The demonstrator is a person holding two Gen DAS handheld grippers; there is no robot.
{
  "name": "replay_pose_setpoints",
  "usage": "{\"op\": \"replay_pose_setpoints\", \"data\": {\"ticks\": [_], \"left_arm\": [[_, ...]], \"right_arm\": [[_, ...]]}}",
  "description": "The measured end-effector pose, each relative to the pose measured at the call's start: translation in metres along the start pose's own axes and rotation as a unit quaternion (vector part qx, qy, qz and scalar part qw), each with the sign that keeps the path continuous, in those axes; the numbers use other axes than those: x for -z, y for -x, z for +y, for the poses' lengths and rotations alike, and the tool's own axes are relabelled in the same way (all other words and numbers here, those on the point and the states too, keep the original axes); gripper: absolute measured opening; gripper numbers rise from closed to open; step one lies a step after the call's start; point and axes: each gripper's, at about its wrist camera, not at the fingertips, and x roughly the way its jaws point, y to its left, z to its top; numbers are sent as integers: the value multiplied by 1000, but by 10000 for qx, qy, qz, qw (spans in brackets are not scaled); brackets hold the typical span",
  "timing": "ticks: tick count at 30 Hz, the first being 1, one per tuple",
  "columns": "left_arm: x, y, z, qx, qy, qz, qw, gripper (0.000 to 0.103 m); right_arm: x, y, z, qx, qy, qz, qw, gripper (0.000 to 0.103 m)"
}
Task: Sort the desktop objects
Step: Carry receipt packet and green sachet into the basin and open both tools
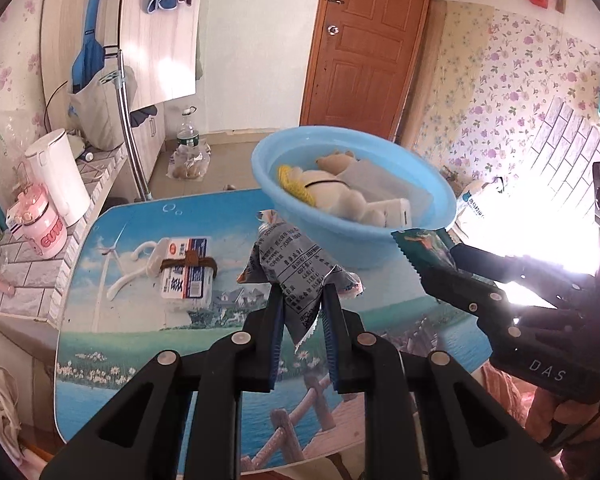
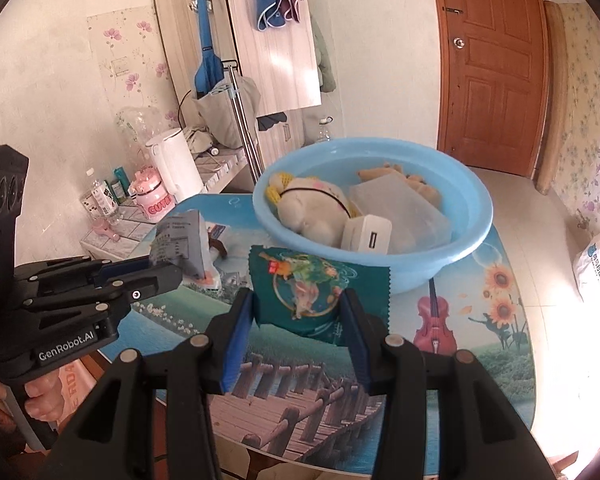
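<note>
two grippers raised over the table [image 2: 512, 360], left gripper [image 1: 300, 304] clamping a grey packet [image 1: 296, 276], right gripper [image 2: 296, 320] clamping a green packet [image 2: 312, 288], blue basin [image 2: 472, 216] just beyond, boxed item [image 1: 188, 272] lying left

I am in a home: floral wallpaper [image 1: 512, 92], a wooden door [image 1: 366, 40], a white electric kettle [image 1: 60, 176] and my scenic-print table [image 2: 480, 344].

Two snack packets: grey packet [image 1: 296, 276], green packet [image 2: 304, 292]. One blue basin [image 2: 472, 240]. Inside: two plush toys [image 2: 308, 212], perhaps; one white charger [image 2: 366, 236]. One boxed item [image 1: 186, 276] on table.
</note>
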Motion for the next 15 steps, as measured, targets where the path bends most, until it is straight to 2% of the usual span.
{"op": "replay_pose_setpoints", "data": {"ticks": [9,15], "left_arm": [[-40,-31,-17,143,-178,-87,9997,17],[-64,-57,-17,224,-219,-97,9995,17]], "right_arm": [[-34,-14,-30,241,-52,-242,9994,43],[-50,-34,-54,330,-72,-248,9991,43]]}}
